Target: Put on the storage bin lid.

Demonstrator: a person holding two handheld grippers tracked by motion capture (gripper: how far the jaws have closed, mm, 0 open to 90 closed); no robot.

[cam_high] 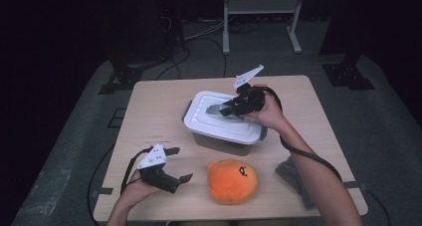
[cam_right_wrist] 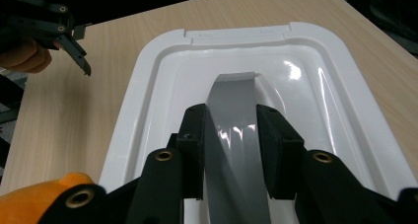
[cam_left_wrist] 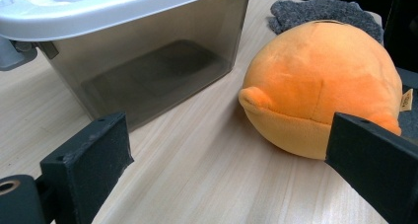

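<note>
Now right gripper clamped on grey lid handle, left gripper apart.

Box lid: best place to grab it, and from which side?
By the grey handle along the middle of the white lid, from straight above. It arches up off the flat lid, so jaws can straddle its two long edges. The right tool already sits that way, jaws on either side of the handle.
</note>
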